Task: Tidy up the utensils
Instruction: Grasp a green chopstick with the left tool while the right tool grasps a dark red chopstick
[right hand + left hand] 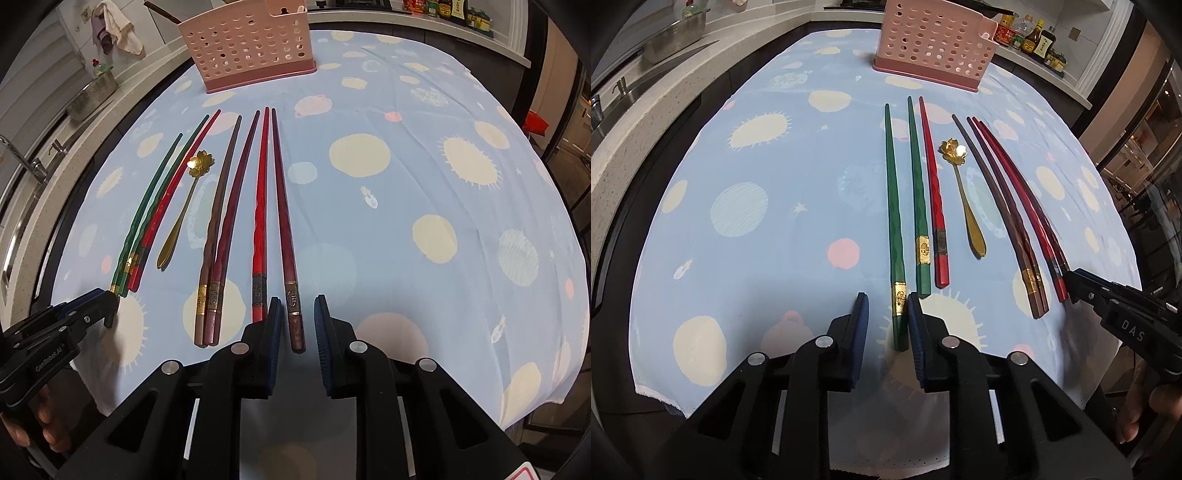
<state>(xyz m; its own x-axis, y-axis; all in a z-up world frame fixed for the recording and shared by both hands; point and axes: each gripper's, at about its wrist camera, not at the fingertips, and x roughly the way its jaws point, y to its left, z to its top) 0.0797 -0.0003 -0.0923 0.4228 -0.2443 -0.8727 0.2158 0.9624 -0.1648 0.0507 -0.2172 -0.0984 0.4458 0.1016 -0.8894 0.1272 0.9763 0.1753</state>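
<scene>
Several chopsticks and a gold flower spoon lie in a row on the blue patterned tablecloth. My left gripper is open, its fingers either side of the thick end of the leftmost green chopstick. A second green chopstick and a red one lie beside it. My right gripper is open around the thick end of the rightmost dark red chopstick. The red chopstick lies just left of it. The spoon also shows in the right wrist view.
A pink perforated utensil holder stands at the far side of the table, also in the right wrist view. Sauce bottles line the counter behind. A sink and a metal pot are on the left counter.
</scene>
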